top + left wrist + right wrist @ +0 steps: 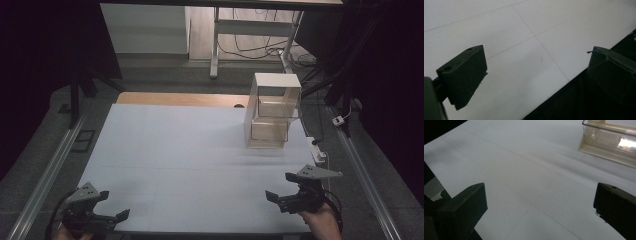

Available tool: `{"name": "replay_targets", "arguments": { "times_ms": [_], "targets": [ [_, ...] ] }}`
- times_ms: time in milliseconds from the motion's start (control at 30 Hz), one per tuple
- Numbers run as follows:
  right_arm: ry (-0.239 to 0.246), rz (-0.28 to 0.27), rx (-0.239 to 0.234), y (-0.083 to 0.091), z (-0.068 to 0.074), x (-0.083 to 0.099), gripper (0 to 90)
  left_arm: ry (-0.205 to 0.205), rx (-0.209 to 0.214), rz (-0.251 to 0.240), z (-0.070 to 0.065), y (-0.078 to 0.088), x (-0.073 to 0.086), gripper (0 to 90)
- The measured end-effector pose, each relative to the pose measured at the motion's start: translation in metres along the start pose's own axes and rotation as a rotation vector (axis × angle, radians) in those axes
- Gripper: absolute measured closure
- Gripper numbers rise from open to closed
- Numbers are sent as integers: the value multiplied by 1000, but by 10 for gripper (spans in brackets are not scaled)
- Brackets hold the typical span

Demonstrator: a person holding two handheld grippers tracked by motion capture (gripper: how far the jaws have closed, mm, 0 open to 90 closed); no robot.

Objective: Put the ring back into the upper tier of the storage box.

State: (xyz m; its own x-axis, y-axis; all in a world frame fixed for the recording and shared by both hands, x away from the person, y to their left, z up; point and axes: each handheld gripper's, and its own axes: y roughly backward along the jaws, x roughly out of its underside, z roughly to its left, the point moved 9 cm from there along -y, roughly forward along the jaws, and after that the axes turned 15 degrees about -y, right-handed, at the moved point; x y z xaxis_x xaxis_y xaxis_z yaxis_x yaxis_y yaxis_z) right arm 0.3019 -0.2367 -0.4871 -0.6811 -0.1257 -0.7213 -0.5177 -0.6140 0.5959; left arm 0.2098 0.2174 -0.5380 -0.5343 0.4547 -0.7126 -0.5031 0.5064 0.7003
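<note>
Left tool [112, 206]: sits at the lower left of the high view, by the near edge of the worktop [190, 165]; its jaws stand spread and hold nothing. In the left gripper view the gap between the jaws looks onto bare worktop [524, 50] and the dark drop past its edge.

Worktop: pale and flat, with faint seam lines; nothing lies between the two tools.

Right tool [282, 192]: sits at the lower right of the high view, in the person's hand [320, 222]; its jaws are also spread and carry nothing.

Clear drawer unit [272, 111]: stands upright toward the upper right of the high view, well apart from both tools, nearer the right one. It seems to have two stacked transparent drawers in a white frame. In the right gripper view its lower drawer [609, 142] shows at the upper right.

Step in hand: judged as an approach toward the drawer unit, neither tool yet touching it.

Doing it well: the right tool would best go forward level with jaws apart, lined up with a drawer front. The unit looks light and may slide or tip, so the left tool could steady the frame.
</note>
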Motion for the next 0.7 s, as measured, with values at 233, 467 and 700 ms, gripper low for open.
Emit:
{"name": "replay_targets", "arguments": {
  "times_ms": [233,467,700],
  "targets": [
    [-22,1,30,9,-8,12,0,-2,1,-1,0,0,0,29],
    [-33,14,81,16,-16,25,0,-2,2,0,0,0,0,28],
    [-54,48,116,21,-23,40,0,1,1,-1,1,0,0,28]
  ]
}}
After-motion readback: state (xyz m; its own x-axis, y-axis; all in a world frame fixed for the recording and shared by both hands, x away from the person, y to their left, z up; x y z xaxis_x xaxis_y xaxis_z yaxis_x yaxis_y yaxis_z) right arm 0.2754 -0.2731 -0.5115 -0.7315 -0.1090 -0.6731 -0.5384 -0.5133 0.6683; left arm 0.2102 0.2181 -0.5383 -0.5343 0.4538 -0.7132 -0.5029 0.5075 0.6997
